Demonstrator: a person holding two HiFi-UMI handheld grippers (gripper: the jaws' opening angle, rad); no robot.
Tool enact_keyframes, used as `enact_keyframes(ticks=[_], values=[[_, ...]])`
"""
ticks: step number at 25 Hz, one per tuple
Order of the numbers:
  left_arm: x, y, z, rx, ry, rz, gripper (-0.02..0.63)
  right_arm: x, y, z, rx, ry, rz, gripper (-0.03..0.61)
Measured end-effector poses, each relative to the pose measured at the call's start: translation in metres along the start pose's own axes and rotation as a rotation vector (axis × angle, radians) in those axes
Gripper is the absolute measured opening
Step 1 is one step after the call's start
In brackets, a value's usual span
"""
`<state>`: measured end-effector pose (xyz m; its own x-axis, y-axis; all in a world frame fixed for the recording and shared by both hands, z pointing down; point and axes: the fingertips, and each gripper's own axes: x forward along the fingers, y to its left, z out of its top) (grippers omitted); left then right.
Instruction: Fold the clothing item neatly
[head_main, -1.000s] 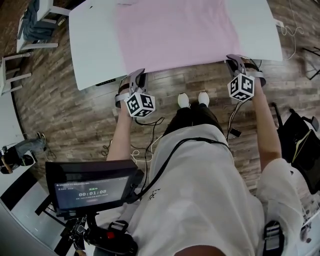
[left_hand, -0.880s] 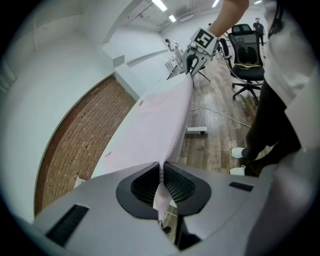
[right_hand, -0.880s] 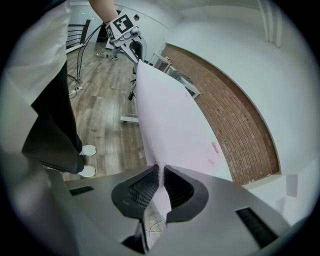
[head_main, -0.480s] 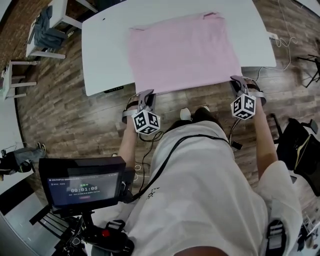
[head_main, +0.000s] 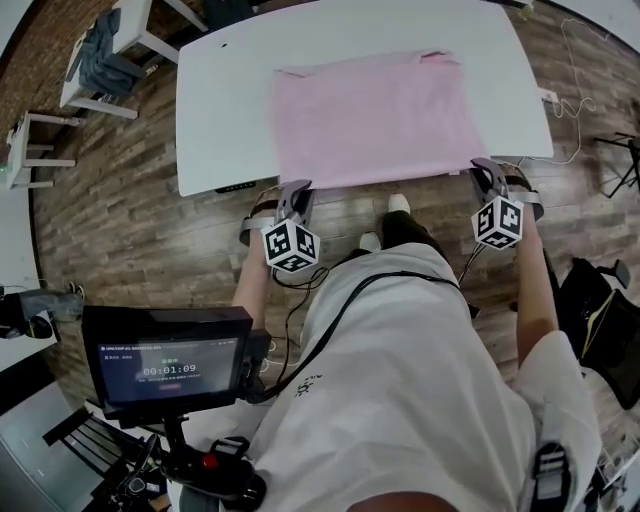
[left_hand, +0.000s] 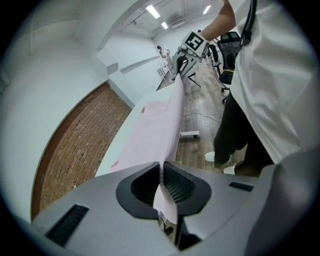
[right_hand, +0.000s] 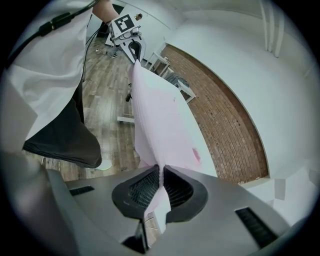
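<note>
Since a second ago both tongs have come up and back from the table (head_main: 220, 100), bringing the near hem of the pink garment (head_main: 375, 115) with them. One white shoe (head_main: 371, 241) has stepped back from the table, and the garment's far edge, cut off before, now shows whole. The left tongs (head_main: 296, 190) are pressed together on one near corner of the hem, right at the table's near edge. The forearm runs straight back from them and the marker cube faces up. The right tongs (head_main: 487, 166) pinch the other near corner in the same pose, slanting down toward the table. In each gripper view the black ribbed pads meet on a thin fold of cloth, and a small tab of it pokes out behind them. Between the two tongs the hem is a straight, taut line raised off the table. The rest of the garment slopes down and lies flat on the tabletop toward the far side. The hands on the handles are mostly hidden under the cubes, and the two small bumps at the garment's far edge are too small to read. The cloth is thin, matte and roughly rectangular, and the table is smooth and white with rounded corners. It stands on a wood-plank floor (head_main: 130, 240).
</note>
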<state>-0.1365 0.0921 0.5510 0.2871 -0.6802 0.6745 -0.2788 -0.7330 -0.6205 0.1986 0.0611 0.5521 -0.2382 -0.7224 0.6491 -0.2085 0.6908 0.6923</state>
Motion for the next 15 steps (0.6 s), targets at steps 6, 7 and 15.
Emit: enact_keyframes(ticks=[6, 7, 15], values=[[0.016, 0.045, 0.005, 0.032, 0.024, 0.018, 0.026, 0.021, -0.044, 0.007, -0.037, -0.027, 0.000, 0.034], [0.019, 0.054, 0.006, 0.042, 0.033, 0.020, 0.026, 0.024, -0.052, 0.008, -0.043, -0.033, 0.001, 0.034], [0.073, 0.139, 0.002, 0.096, 0.092, 0.033, 0.026, 0.093, -0.126, 0.018, -0.116, -0.073, 0.019, 0.034]])
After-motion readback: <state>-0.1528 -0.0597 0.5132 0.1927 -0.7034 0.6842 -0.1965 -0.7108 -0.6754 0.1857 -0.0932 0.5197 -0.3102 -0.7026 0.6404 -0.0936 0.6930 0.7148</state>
